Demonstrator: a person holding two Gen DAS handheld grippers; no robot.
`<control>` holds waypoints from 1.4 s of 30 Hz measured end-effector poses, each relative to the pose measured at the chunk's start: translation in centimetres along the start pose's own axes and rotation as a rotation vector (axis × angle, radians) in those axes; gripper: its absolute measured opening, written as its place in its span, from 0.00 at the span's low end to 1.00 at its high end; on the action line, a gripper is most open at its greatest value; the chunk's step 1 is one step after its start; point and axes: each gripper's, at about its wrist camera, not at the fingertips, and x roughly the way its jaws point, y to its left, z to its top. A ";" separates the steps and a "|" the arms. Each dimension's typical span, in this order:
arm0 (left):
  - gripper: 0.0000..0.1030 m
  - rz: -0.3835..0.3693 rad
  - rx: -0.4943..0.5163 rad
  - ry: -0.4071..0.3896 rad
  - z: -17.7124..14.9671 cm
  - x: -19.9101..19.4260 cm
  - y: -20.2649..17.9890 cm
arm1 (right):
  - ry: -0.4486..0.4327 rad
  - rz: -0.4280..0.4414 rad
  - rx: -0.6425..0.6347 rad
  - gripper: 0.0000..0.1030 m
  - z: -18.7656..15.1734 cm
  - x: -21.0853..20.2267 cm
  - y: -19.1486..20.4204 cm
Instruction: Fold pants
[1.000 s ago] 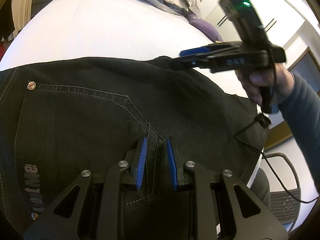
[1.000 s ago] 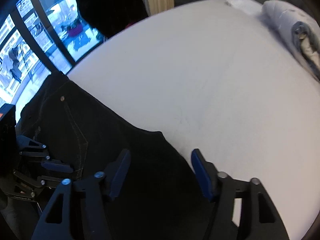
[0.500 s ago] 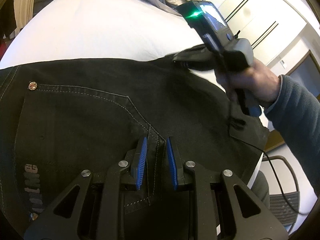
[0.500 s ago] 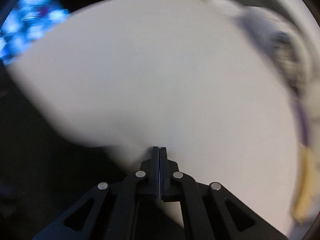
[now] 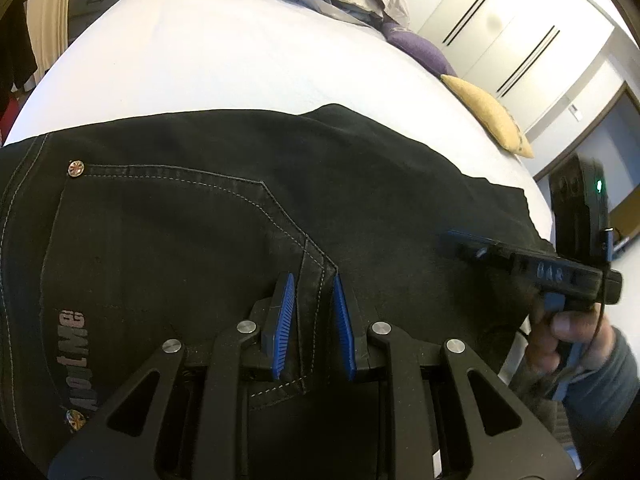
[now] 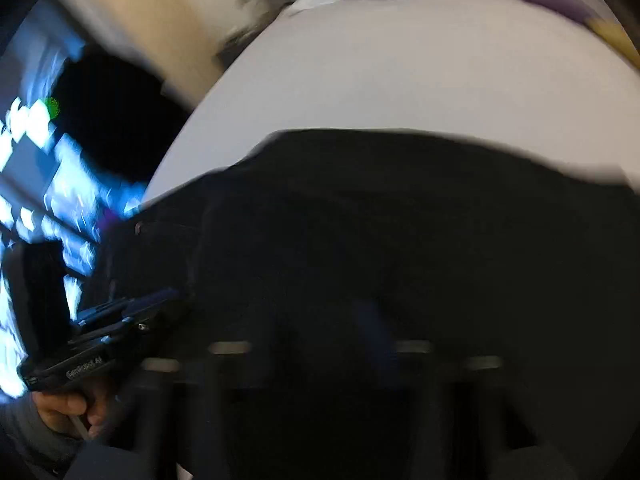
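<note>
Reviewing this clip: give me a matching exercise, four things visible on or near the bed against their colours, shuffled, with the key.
Things:
1. pants
2. bed sheet
3. pillow nearest the wardrobe
4. left gripper finger pads

Colours:
A. blue
B. yellow
C. black
D. white

Pairs: 1-C, 2-D, 3-B, 4-A

My left wrist view is sharp and evenly lit, cool daylight on the white bed; black pants keep visible stitching. Fisheye bends the edges, corners vignetted. The right gripper smears slightly. My right wrist view is dim, heavily motion-blurred; the window blows out blue-white.
</note>
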 end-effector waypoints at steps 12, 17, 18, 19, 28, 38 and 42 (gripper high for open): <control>0.19 0.052 0.033 0.020 0.0 1.5 -1.4 | -0.447 -0.252 0.598 0.06 -8.4 -16.8 -21.4; 0.19 0.029 0.082 0.000 0.5 0.8 -4.7 | -0.576 0.111 0.484 0.43 -7.6 -19.2 -18.4; 0.19 0.011 0.096 -0.002 0.7 1.0 -5.6 | -0.560 0.183 0.450 0.46 -7.0 -18.2 -17.4; 0.20 -0.004 0.114 0.003 0.9 1.4 -6.6 | -0.521 0.246 0.419 0.51 -6.9 -17.1 -17.1; 0.19 -0.050 0.077 0.076 1.0 6.0 -7.1 | -0.608 0.046 0.662 0.12 -10.8 -17.8 -27.6; 0.20 -0.126 0.084 0.050 3.0 5.5 -9.5 | -0.699 0.051 0.699 0.65 -11.8 -23.0 -25.6; 0.20 -0.160 0.169 0.068 4.8 8.0 -13.6 | -0.627 0.036 0.768 0.65 -11.4 -20.0 -24.8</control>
